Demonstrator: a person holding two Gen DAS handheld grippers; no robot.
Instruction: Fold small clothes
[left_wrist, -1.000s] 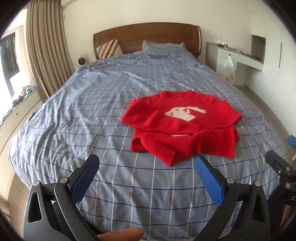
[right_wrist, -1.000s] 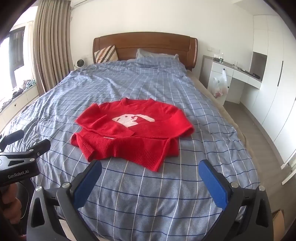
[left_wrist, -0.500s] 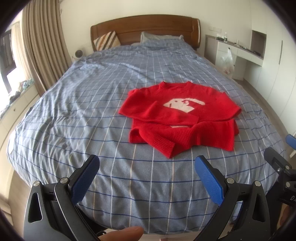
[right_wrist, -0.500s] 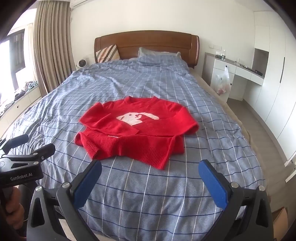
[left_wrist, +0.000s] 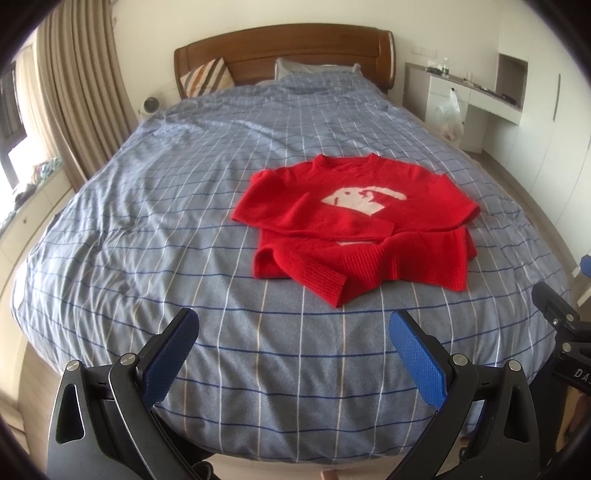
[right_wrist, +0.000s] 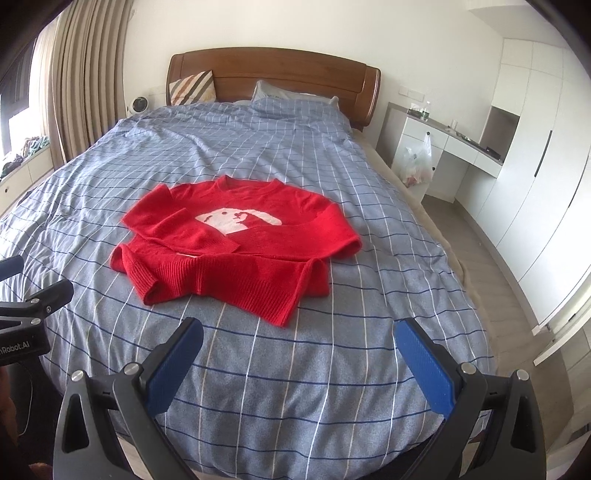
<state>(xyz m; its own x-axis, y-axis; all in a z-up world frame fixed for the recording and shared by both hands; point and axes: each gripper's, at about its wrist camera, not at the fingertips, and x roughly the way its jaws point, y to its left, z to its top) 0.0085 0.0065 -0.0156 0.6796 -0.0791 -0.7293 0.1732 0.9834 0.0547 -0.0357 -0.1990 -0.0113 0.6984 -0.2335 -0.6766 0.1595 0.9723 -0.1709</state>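
A small red sweater (left_wrist: 354, 225) with a white animal motif lies on the blue checked bed (left_wrist: 184, 229), front up, one sleeve folded across the chest and the hem rumpled. In the right wrist view the red sweater (right_wrist: 240, 247) sits left of centre on the bed (right_wrist: 369, 221). My left gripper (left_wrist: 295, 325) hovers open over the near end of the bed, short of the sweater, nothing between its blue pads. My right gripper (right_wrist: 299, 332) is open too, just short of the hem. Part of the right gripper (left_wrist: 561, 325) shows at the left view's right edge.
A wooden headboard (right_wrist: 273, 74) and pillows (right_wrist: 192, 88) stand at the far end. Curtains (left_wrist: 77, 96) and a window ledge run along the left. A white desk (right_wrist: 454, 147) with a hanging plastic bag (right_wrist: 417, 162) and wardrobes (right_wrist: 535, 184) line the right side.
Both grippers have moved forward over the foot of the bed, nearer the sweater, and stay open. The sweater has not moved.
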